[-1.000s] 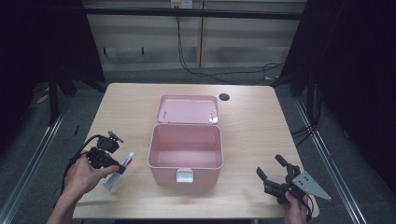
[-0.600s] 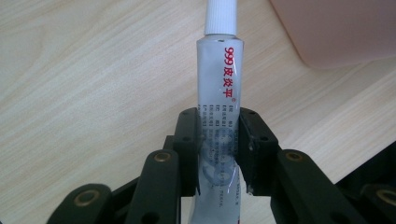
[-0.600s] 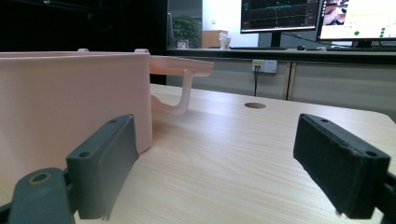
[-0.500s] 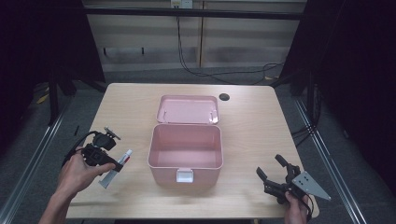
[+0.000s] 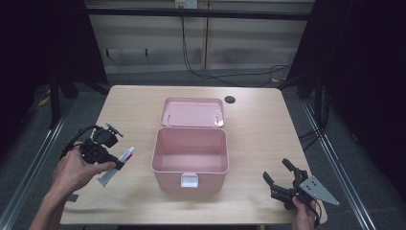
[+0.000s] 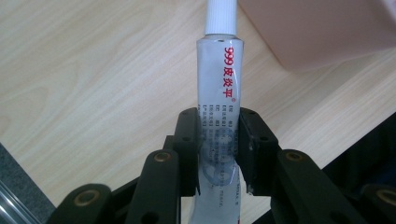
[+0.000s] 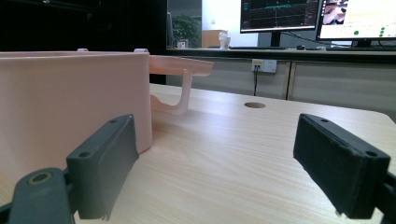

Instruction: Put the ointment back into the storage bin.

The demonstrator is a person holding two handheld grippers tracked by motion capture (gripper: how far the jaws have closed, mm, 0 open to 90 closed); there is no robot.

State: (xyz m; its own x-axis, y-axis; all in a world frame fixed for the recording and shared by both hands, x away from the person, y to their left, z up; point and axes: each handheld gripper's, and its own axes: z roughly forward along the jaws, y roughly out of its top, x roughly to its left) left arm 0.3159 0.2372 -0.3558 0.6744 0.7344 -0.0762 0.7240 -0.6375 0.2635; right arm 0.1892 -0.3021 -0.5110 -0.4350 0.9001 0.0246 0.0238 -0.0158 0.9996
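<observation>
Since the earlier frames, the left gripper [image 5: 116, 164] had shifted slightly toward the lower left of the high view, its jaws clamped on an ointment tube [image 6: 219, 112]. That tube was silvery white, with a ribbed white cap and red "999" lettering, lying left of the open pink storage box [image 5: 190, 154]. At lower right, the right gripper [image 5: 279, 177] rested with jaws spread wide apart on the wooden table [image 5: 258, 129].

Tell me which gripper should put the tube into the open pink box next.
Left. The left gripper already has its jaws shut on the tube, just left of the open pink box. The right gripper sits open and empty near the table's front right corner, farther from the tube.
</observation>
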